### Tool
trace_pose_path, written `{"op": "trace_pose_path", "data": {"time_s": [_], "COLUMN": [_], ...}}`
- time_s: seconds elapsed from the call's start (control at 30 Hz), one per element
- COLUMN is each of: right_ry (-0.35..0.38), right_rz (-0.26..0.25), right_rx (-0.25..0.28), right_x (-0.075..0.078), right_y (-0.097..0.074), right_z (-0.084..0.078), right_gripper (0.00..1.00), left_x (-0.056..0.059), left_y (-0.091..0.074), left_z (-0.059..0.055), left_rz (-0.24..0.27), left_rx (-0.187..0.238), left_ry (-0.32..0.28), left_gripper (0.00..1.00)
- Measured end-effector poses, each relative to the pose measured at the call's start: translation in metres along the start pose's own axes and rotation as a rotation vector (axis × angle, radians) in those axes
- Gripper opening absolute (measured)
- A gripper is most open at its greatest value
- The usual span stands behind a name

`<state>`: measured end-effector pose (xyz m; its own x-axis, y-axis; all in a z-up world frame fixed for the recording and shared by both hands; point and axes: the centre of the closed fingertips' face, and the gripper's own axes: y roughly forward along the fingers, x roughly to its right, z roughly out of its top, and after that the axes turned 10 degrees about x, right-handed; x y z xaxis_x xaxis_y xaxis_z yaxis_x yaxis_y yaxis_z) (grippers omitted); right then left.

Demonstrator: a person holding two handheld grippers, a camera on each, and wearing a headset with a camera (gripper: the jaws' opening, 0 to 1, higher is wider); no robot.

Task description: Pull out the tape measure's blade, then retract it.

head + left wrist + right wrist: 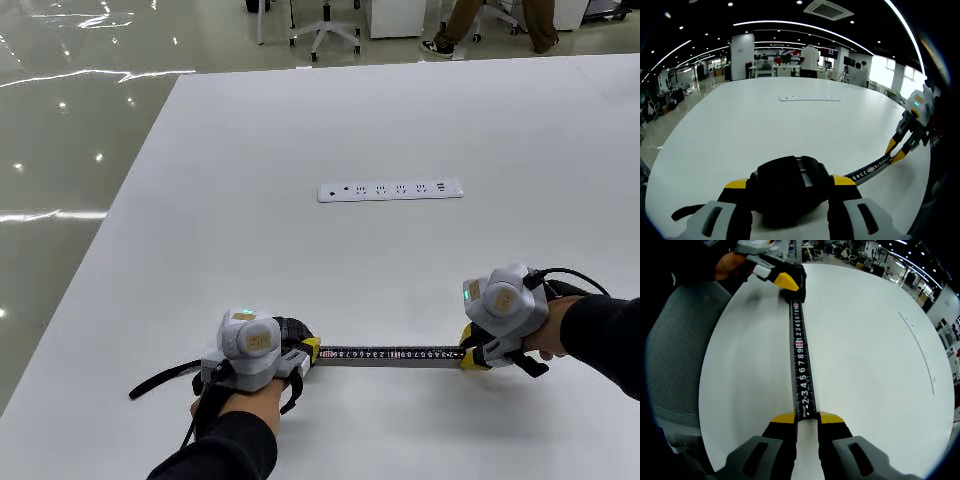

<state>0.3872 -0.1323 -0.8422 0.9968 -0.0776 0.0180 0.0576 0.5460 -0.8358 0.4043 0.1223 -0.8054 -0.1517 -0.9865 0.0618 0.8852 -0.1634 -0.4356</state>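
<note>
While clamping case [293, 331] in left gripper [305, 350], head view's lower left, as anchor | pinches blade [390, 353] tip in closed right gripper [467, 348], lower right | holds it taut over table [400, 120], apparently for pulling.

The tape measure [790, 189], black-cased, sits clamped in my left gripper [790, 181]. Its dark blade [800, 355], white numerals up, runs out straight and flat to my right gripper [807, 416], which pinches its tip.

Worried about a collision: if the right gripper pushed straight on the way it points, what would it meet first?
Probably the tape measure's case, held in the left gripper, at the far end of the blade that the right gripper pinches.
</note>
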Motion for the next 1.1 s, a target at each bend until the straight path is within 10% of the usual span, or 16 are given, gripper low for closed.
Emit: {"op": "trace_pose_path", "data": {"time_s": [1.1], "right_ry": [-0.010], "right_rz": [0.003], "right_rx": [0.018], "right_x": [0.000], "right_y": [0.012], "right_z": [0.019], "right_gripper": [0.11], "left_x": [0.000], "left_y": [0.001], "left_z": [-0.002], "left_rz": [-0.011], "left_rx": [-0.010], "left_ry": [-0.015], "left_gripper": [0.57]}}
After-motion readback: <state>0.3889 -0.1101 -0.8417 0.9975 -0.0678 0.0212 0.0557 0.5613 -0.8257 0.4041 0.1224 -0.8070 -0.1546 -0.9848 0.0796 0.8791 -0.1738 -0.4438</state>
